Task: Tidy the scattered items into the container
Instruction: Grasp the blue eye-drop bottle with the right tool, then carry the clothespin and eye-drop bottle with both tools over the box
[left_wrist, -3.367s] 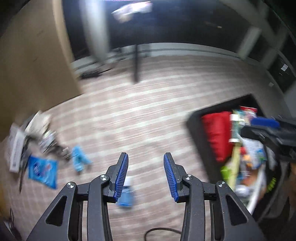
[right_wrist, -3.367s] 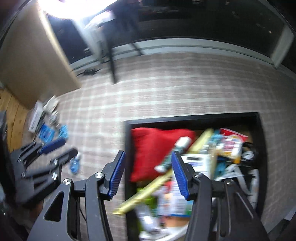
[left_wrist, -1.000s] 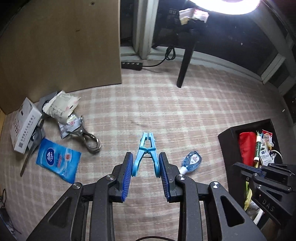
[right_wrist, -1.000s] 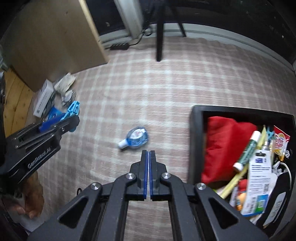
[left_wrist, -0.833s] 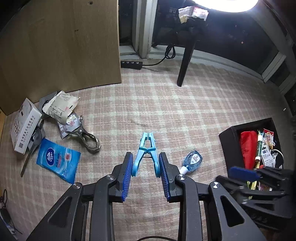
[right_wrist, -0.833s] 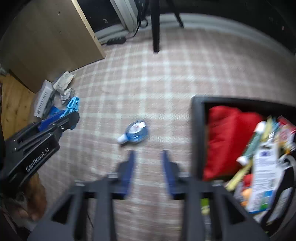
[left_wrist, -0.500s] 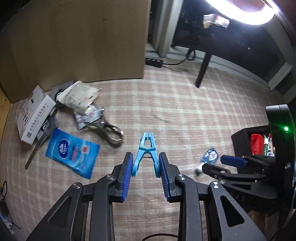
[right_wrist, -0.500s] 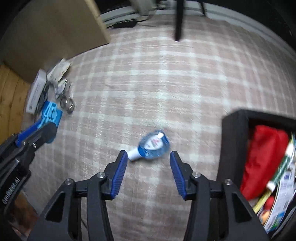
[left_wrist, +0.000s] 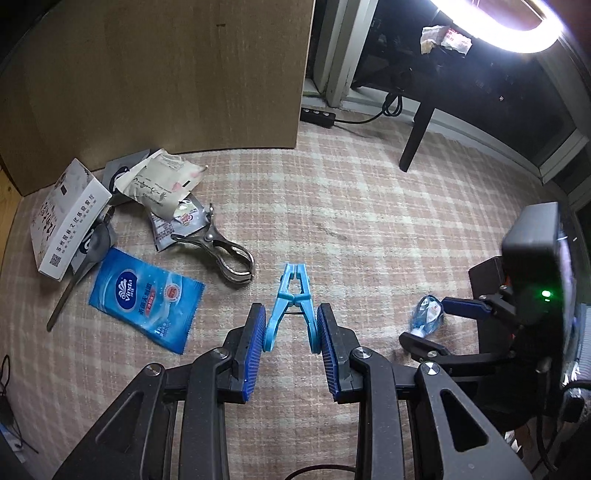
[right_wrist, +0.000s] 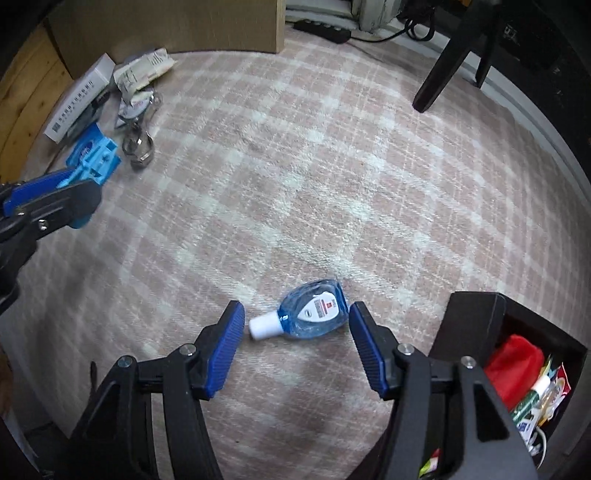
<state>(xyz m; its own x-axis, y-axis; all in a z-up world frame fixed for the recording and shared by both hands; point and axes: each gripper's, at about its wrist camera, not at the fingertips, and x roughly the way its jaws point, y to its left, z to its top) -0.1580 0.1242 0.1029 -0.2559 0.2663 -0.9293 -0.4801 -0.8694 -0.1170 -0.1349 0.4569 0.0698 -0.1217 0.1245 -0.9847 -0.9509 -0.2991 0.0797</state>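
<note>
A light blue plastic clip (left_wrist: 291, 295) sticks forward from my left gripper (left_wrist: 290, 325), whose pads are shut on its two handles above the checked rug. In the right wrist view this clip (right_wrist: 96, 158) shows at the far left. A small blue sanitizer bottle (right_wrist: 314, 314) with a white cap lies on its side on the rug. My right gripper (right_wrist: 295, 321) points down over it, jaws opening, one finger on each side and neither touching it. The black container (right_wrist: 476, 317), with a red pouch and several packets inside, stands just right of the bottle.
A blue tissue pack (left_wrist: 144, 299), a metal clamp (left_wrist: 221, 251), a white box (left_wrist: 66, 221) and a crumpled packet (left_wrist: 159, 184) lie in a heap at the left. A cardboard panel (left_wrist: 166, 74) stands behind them. A dark table leg (left_wrist: 417, 136) and a power strip (left_wrist: 317, 118) are at the back.
My right gripper went from shut to wide open and came down from beside the container to straddle the bottle. My left gripper kept its hold on the clip and shifted a little.
</note>
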